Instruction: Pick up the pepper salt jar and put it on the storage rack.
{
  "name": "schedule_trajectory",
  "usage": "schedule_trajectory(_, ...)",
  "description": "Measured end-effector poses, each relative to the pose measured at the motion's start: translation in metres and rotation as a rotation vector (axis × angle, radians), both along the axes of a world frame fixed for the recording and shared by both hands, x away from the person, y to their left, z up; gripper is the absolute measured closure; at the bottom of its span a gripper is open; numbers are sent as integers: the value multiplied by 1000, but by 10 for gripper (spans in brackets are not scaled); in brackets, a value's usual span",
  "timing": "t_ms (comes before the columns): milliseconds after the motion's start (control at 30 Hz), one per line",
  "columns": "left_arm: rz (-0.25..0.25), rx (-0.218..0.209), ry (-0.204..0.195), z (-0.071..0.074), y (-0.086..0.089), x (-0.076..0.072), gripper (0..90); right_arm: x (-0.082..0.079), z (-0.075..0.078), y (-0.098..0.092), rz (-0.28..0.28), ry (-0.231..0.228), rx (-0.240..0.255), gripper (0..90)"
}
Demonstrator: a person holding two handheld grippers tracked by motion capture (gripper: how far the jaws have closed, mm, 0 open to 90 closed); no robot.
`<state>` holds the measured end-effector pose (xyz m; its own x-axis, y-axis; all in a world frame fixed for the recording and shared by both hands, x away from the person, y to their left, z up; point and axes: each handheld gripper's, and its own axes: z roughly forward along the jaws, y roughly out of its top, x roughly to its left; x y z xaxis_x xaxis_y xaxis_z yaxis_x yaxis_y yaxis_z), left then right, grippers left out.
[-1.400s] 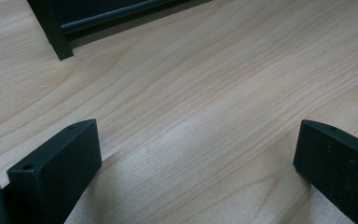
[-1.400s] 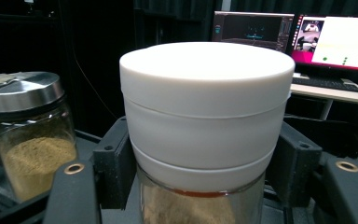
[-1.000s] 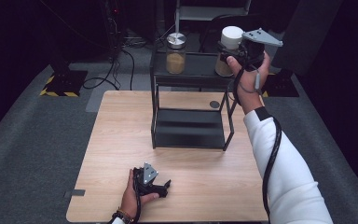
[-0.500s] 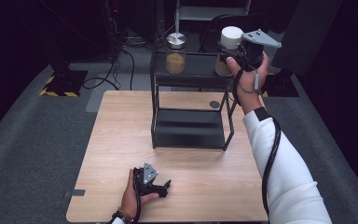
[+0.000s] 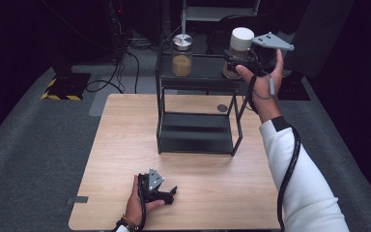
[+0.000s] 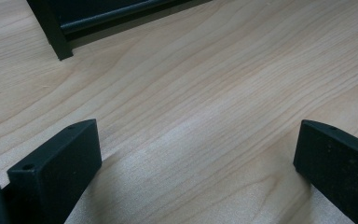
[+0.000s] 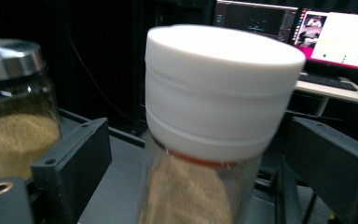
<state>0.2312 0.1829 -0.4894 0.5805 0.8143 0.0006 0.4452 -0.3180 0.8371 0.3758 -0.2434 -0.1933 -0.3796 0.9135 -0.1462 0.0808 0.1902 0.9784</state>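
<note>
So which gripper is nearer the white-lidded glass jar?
Right. The right gripper brackets the white-lidded glass jar on the shelf; the left gripper rests low on the wooden table.

White-lidded jar (image 7: 214,121) upright on rack top (image 5: 203,72).

A: Where is the right gripper (image 5: 233,62)?
B: Up at one o'clock, arm stretched out. Its jaws have just been opening.
A: And the left gripper (image 5: 170,192)?
B: Low at six o'clock, jaws wide apart.
</note>
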Motion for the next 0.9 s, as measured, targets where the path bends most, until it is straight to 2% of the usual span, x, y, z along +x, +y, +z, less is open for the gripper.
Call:
schedule_trajectory(167, 0, 1, 0, 0, 0, 0, 5, -10, -7, -7, -2, 0, 21, 44)
schedule_trajectory(533, 0, 1, 0, 0, 0, 0, 5, -30, -22, -17, -4, 10, 11, 42)
schedule_trajectory(733, 0, 1, 0, 0, 0, 0, 5, -45, -35, -22, 9, 0, 19, 38)
schedule_trajectory(900, 0, -1, -1, 0, 0, 0, 5, -58, -47, -23, 14, -8, 7, 34)
